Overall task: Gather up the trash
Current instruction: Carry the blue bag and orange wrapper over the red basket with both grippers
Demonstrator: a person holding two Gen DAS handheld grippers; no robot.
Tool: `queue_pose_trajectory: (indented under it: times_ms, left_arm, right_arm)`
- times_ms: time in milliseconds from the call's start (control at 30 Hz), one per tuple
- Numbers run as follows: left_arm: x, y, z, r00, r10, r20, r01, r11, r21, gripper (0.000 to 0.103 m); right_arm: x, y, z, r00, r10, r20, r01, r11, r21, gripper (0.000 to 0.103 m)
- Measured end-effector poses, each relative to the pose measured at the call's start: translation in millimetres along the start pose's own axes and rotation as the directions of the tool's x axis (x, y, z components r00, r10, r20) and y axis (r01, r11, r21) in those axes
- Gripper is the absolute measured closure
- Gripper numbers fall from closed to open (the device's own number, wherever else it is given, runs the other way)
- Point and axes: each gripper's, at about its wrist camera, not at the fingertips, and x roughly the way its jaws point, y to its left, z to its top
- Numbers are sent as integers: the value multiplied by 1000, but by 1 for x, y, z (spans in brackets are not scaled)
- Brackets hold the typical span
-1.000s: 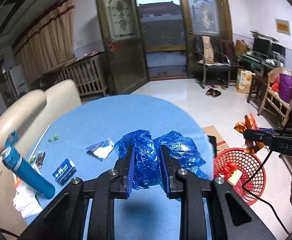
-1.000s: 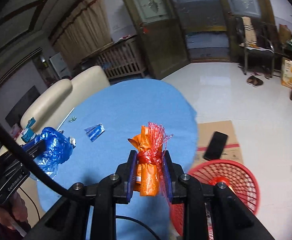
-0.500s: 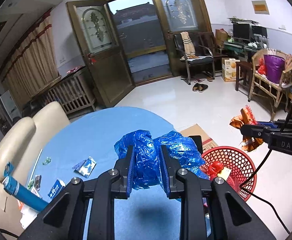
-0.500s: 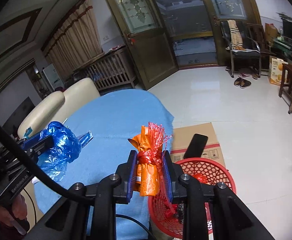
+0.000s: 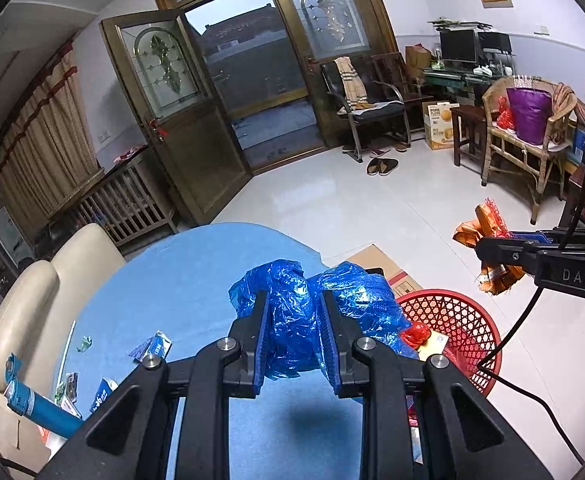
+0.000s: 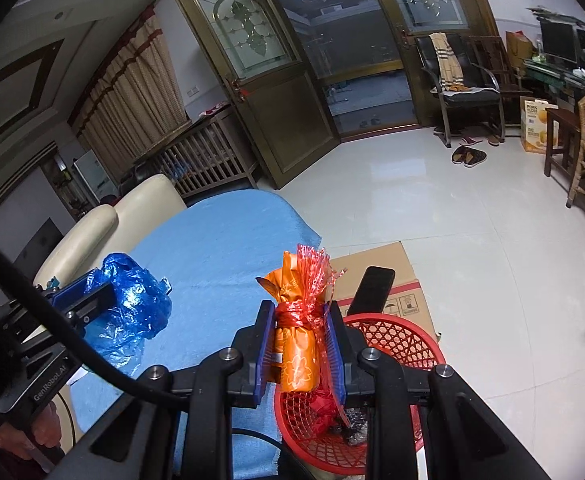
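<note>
Above the bench's point(image 5: 180, 280) right edge, the left gripper point(image 5: 295, 316) clamps a crumpled blue bag point(image 5: 292, 320); beside it the right gripper point(image 6: 301, 332) grasps an orange packet point(image 6: 297, 356) (red-tied) over the red basket point(image 6: 404, 344).

Open air above the red basket point(image 6: 392, 332) — mouth unobstructed, some trash low inside. Just beyond its rim, a cardboard box point(image 6: 388, 276) with a black phone point(image 6: 374, 286) lying on top. To the left, the blue table's edge point(image 6: 228, 248) — close beside the basket. Bare white floor point(image 6: 472, 240) to the right.
</note>
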Motion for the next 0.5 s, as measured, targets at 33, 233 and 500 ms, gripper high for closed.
queue_pose_trajectory:
  times_ms: [33,233,500]
  left_arm:
    - [0,-1,1,1000,-3,-1,3,1000,1,77]
    - [1,-7,3,1000,-14,-6,14,1000,16,77]
    - [5,-13,5,1000,-22,-15,22,999,36,77]
  right_arm:
    - [-1,-2,0,1000,0,-1,0,1000,3,76]
    - [-5,-10,-2,1000,0,0,0,1000,11,76]
    - [-9,-16,2,1000,2,-4,-2,999,32,76]
